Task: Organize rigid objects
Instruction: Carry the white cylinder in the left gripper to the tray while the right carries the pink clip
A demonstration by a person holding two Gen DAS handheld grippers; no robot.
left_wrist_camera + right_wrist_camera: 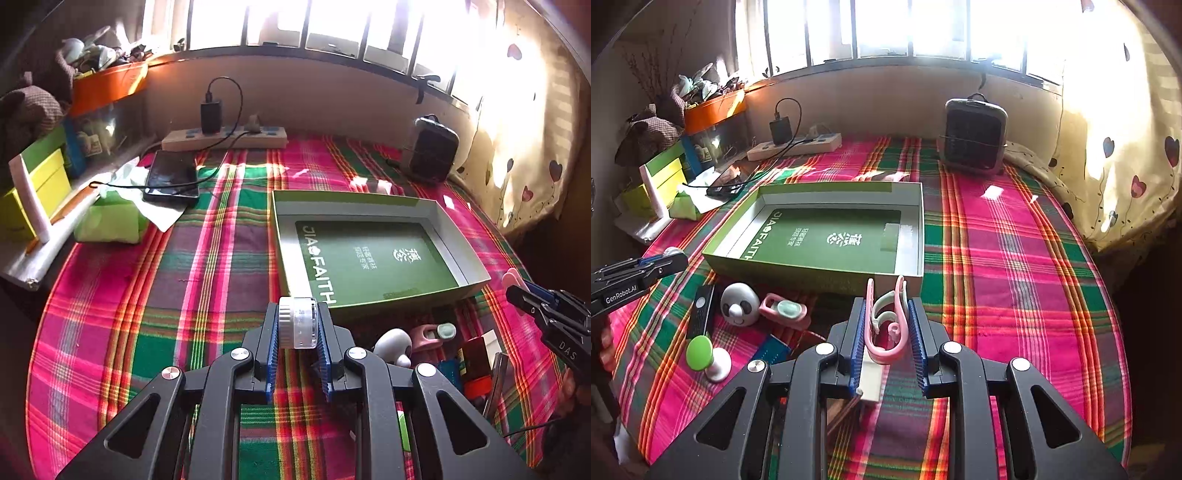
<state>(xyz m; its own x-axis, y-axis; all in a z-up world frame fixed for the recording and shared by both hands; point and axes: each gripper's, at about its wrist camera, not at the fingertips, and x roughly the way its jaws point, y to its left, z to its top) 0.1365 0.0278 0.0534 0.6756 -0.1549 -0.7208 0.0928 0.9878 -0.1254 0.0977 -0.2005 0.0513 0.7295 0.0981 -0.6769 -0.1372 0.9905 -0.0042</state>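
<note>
My left gripper [298, 328] is shut on a small clear round jar with a ribbed white lid [298, 323], held above the plaid cloth just short of the green box's near edge. That shallow green box [458, 243] lies open with only a green printed liner inside. My right gripper [886, 321] is shut on a pink and pale-green clip [886, 325], held in front of the box [919, 236]. On the cloth left of it lie a white panda-face piece [739, 303], a pink and green clip [783, 310], a black bar [701, 310] and a green-topped white stand [705, 356].
A phone [171, 177] on a cable and a power strip [225, 138] sit at the back left beside a green tissue pack [110, 221]. A small dark heater [975, 136] stands at the back. Boxes and an orange planter crowd the left edge. A curtain hangs on the right.
</note>
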